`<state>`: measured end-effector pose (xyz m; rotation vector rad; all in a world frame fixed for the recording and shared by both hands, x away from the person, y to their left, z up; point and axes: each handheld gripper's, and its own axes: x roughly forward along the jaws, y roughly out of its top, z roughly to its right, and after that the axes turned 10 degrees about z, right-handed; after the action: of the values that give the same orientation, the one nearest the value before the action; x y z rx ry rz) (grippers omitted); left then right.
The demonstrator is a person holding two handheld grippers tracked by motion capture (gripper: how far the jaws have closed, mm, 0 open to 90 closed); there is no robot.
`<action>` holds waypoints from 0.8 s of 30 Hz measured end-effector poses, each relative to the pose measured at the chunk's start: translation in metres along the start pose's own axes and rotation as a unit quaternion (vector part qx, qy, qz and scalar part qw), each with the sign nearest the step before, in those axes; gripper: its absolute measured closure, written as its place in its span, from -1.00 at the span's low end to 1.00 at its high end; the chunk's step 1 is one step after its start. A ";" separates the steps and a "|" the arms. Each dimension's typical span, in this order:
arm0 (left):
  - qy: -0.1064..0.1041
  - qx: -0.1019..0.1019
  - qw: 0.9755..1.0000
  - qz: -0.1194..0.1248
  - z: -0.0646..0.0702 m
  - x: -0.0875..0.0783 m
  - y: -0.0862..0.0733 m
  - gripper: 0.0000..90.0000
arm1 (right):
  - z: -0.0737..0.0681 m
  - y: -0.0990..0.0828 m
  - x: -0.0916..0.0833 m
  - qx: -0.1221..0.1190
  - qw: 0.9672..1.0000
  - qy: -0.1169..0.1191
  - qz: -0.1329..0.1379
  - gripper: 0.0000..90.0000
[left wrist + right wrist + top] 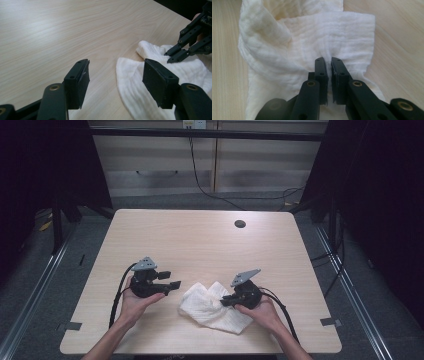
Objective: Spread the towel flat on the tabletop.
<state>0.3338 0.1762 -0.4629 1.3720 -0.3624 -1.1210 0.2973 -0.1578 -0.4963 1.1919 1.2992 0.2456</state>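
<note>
A crumpled white cloth (210, 306) lies on the wooden table (200, 235) near its front edge. My right gripper (223, 301) is shut on the cloth's right part, and in the right gripper view the jaws (329, 60) pinch a fold of the fabric (299, 42) between them. My left gripper (172, 280) is held just left of the cloth, open, with nothing between its pads. In the left gripper view its jaws (116, 62) frame the cloth's near edge (132, 75), and the right gripper (172, 56) shows farther off, on the cloth.
A round dark cable hole (240, 224) sits at the table's far right. Grey tape marks (73, 325) lie at the front corners. A cable trails from each gripper toward the table's front edge. Dark curtains and floor rails flank the table.
</note>
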 end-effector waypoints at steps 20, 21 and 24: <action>-0.018 0.017 0.998 -0.052 0.001 0.055 -0.015 0.24 | -0.007 0.007 -0.013 0.012 0.998 -0.010 0.065 0.35; -0.018 0.017 0.998 -0.052 0.001 0.055 -0.015 0.24 | -0.007 0.007 -0.013 0.012 0.998 -0.010 0.065 0.35; -0.016 0.026 0.997 -0.064 0.000 0.058 -0.018 0.20 | -0.001 0.003 -0.024 0.023 0.997 -0.022 0.075 0.33</action>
<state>0.3541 0.1339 -0.5009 1.4411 -0.3335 -1.2472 0.2897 -0.1731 -0.4789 1.3292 1.1846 0.2980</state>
